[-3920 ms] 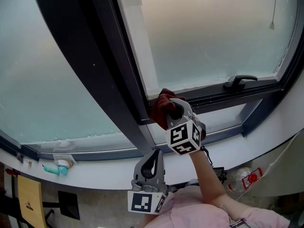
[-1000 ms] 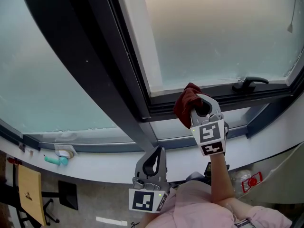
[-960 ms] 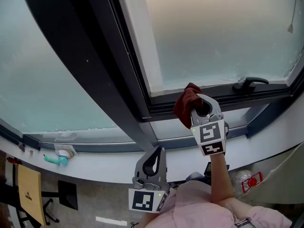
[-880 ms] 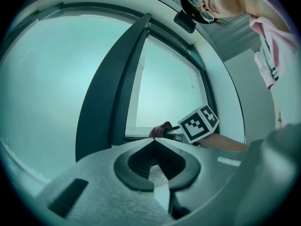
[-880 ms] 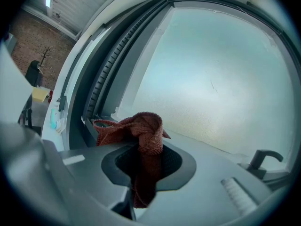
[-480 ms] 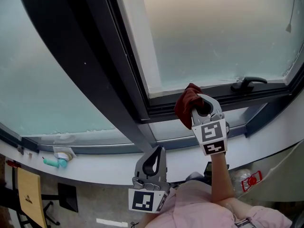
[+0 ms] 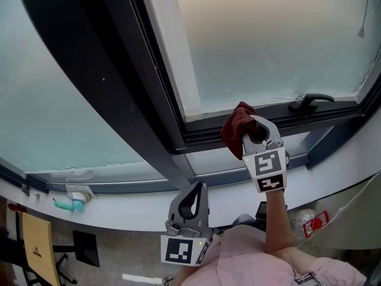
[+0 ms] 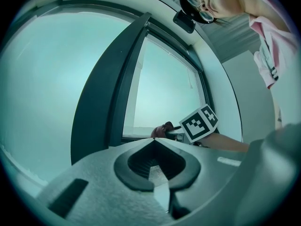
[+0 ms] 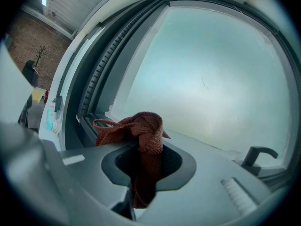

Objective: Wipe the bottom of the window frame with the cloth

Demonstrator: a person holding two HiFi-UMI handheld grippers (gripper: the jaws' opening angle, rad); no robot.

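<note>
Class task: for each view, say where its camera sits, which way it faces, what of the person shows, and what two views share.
Head view: on the person's head, facing steeply down at the window frame; shows left gripper, right gripper and a forearm.
Left gripper view: on the left gripper, looking along its shut, empty jaws at the window frame; right gripper shows.
Right gripper view: on the right gripper, facing the glass along jaws shut on the cloth.
Shared: the cloth, in all three.
</note>
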